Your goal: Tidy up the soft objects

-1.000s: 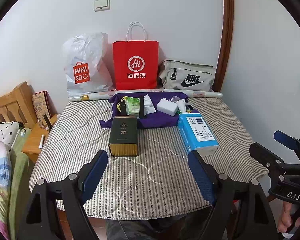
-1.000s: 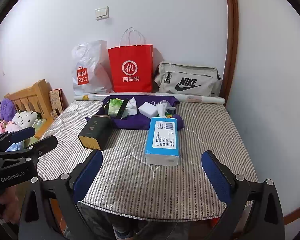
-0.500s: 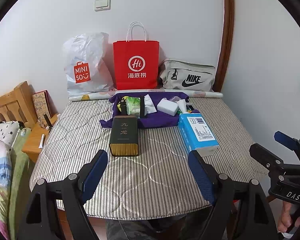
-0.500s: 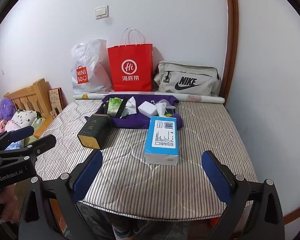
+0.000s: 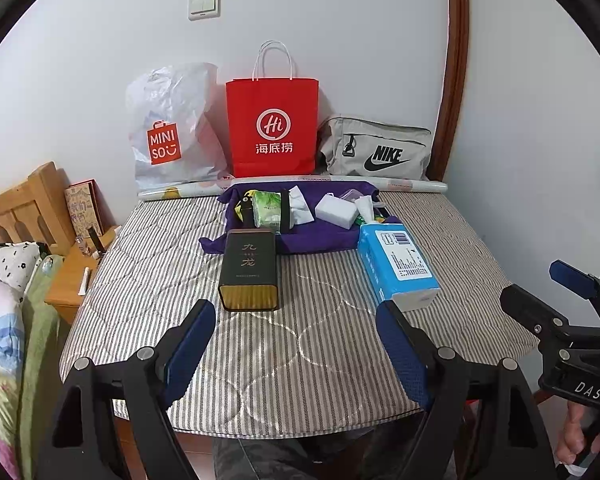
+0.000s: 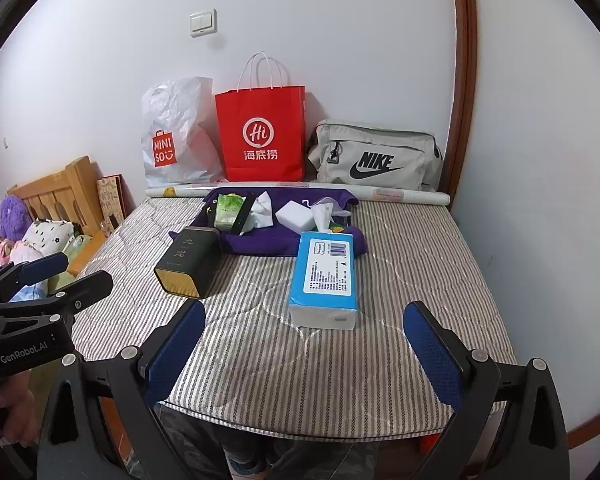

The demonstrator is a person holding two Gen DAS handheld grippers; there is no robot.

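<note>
A blue tissue pack (image 5: 397, 266) (image 6: 325, 276) and a dark tin with a gold end (image 5: 248, 274) (image 6: 188, 266) lie on the striped padded table (image 5: 300, 352) (image 6: 300, 360). Behind them a purple cloth (image 5: 319, 236) (image 6: 276, 240) holds a green packet (image 5: 267, 208) (image 6: 228, 210), a white block (image 5: 335, 210) (image 6: 296, 214) and crumpled tissues (image 5: 300, 210). My left gripper (image 5: 292, 344) is open and empty over the front edge. My right gripper (image 6: 303, 348) is open and empty, near the tissue pack.
Against the back wall stand a white Miniso bag (image 5: 172, 132), a red paper bag (image 5: 272, 124) and a grey Nike bag (image 5: 375, 152), with a paper roll (image 5: 403, 186) in front. A wooden bed frame (image 5: 24, 208) and bedding are at the left.
The right wrist view has shifted slightly; the table objects sit a little lower left. Nothing was taken hold of or moved.
</note>
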